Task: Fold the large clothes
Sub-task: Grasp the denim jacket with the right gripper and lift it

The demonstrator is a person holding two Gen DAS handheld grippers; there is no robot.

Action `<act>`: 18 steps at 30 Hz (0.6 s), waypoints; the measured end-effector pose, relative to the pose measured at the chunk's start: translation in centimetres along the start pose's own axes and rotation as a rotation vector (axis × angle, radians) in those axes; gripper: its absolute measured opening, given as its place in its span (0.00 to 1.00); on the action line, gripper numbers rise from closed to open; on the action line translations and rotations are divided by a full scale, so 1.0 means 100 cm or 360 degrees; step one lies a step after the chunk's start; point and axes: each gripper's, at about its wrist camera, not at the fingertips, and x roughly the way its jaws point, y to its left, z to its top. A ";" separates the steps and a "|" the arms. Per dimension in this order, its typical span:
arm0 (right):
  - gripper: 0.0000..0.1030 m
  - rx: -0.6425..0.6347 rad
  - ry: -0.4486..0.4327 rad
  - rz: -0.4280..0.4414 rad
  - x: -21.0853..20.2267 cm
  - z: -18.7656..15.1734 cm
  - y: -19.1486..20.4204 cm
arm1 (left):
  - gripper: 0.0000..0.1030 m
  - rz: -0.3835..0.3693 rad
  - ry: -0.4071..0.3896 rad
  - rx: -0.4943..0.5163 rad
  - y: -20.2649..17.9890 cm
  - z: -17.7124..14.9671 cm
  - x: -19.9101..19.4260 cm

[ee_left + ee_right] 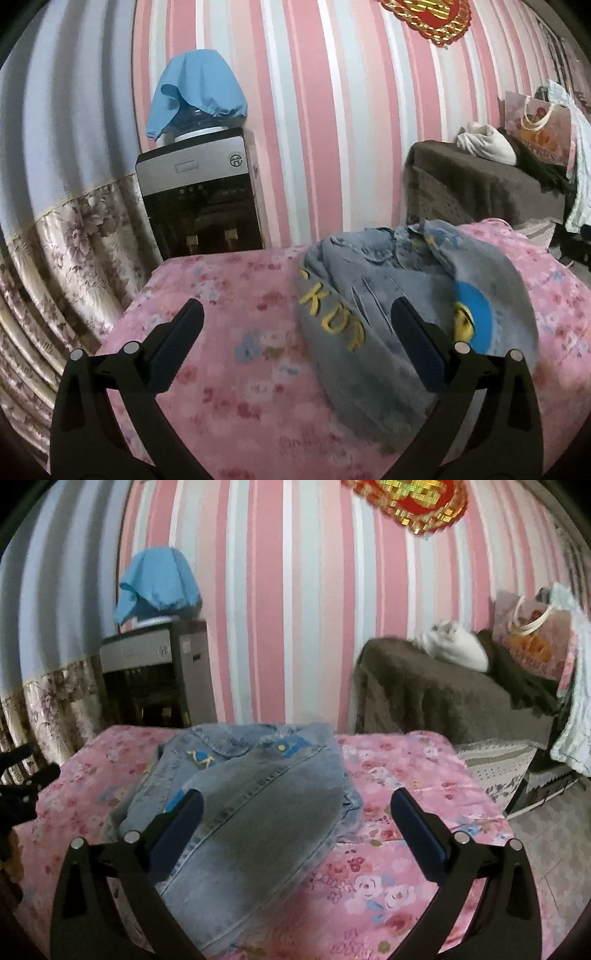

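Observation:
A light blue denim jacket (388,295) with yellow letters and a blue and yellow patch lies loosely folded on the pink floral table cover (221,350). My left gripper (297,317) is open above the cover, its right finger over the jacket's left part. In the right wrist view the jacket (258,805) lies with a plain denim panel on top. My right gripper (295,805) hangs open over the jacket's right half, holding nothing. The left gripper's dark body (22,794) shows at the left edge.
A water dispenser (199,199) topped by a blue cloth (195,96) stands behind the table against the striped wall. A brown-covered bench (443,694) with a white bundle and a gift bag (532,642) is at the right. Floral curtains (62,240) hang left.

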 end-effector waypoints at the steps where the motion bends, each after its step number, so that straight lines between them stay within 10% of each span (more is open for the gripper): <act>1: 0.98 0.0006 0.0006 0.0018 0.005 0.007 0.000 | 0.97 -0.0002 0.0001 0.0009 0.001 0.005 0.006; 9: 0.97 -0.0080 0.0126 -0.0010 0.055 0.035 0.010 | 0.97 -0.0057 0.0067 0.0122 -0.005 0.047 0.065; 13: 0.70 -0.0077 0.0276 0.0010 0.094 0.038 0.005 | 0.97 -0.0059 0.0108 0.0123 -0.002 0.058 0.099; 18: 0.66 -0.0106 0.0448 0.0079 0.142 0.045 0.009 | 0.97 -0.0103 0.0230 0.0113 0.002 0.061 0.156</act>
